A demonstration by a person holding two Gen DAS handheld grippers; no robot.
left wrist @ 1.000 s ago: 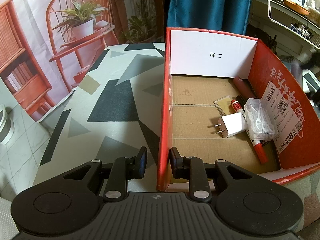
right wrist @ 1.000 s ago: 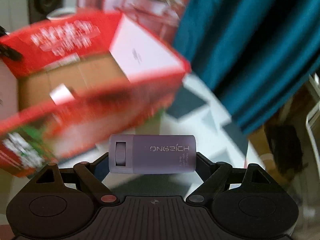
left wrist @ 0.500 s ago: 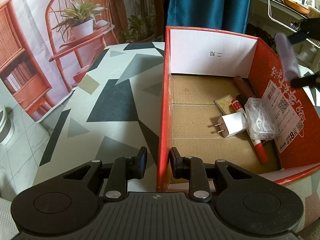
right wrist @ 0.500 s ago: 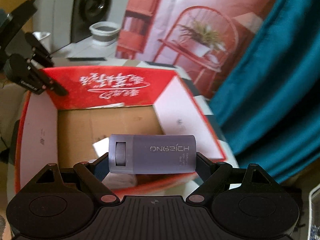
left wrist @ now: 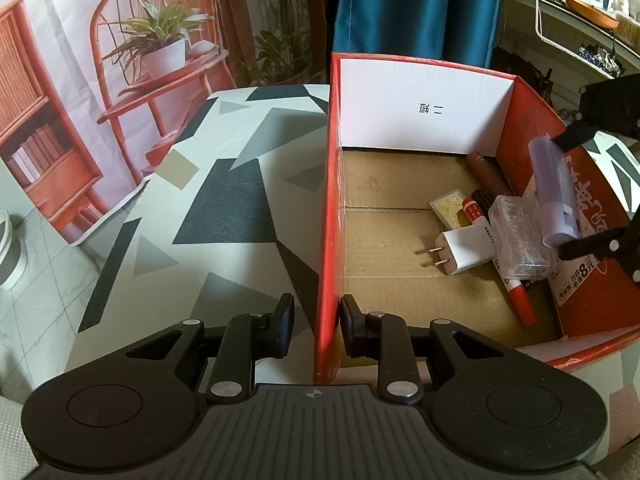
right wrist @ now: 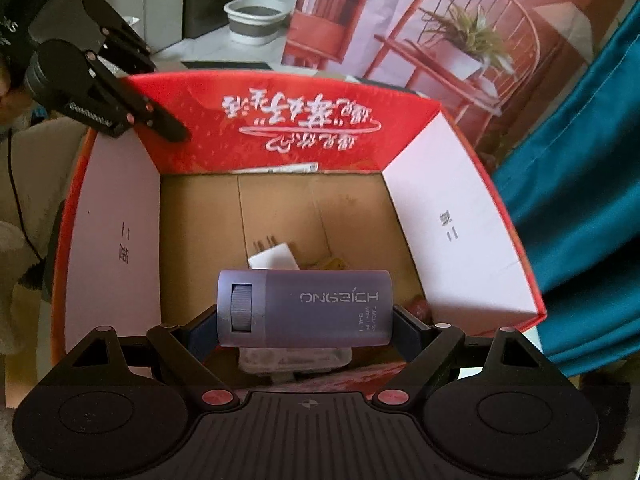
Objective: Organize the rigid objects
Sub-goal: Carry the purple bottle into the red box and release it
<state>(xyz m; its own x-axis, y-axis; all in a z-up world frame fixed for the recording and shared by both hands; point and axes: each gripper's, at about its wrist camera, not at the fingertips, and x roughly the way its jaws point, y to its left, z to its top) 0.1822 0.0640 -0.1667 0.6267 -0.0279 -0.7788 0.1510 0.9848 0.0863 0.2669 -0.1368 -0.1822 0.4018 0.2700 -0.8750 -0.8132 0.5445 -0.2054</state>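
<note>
A red cardboard box (left wrist: 326,216) stands open on the table. My left gripper (left wrist: 316,322) is shut on its near left wall, one finger on each side. My right gripper (right wrist: 304,326) is shut on a grey-purple cylinder (right wrist: 304,308), held crosswise above the box's right side; the cylinder also shows in the left wrist view (left wrist: 554,196). In the box lie a white plug charger (left wrist: 464,254), a clear plastic case (left wrist: 518,236), a red marker (left wrist: 520,300), a gold card (left wrist: 450,208) and a brown tube (left wrist: 486,172).
The table has a grey, black and white geometric cloth (left wrist: 224,208). A backdrop printed with a red chair and a plant (left wrist: 160,52) hangs behind, with a teal curtain (left wrist: 416,8) beside it. Shelves with clutter (left wrist: 580,4) stand at the right.
My right gripper has carried the cylinder in over the box's right wall and lower, above the items inside. My left gripper has stayed clamped on the box wall.
</note>
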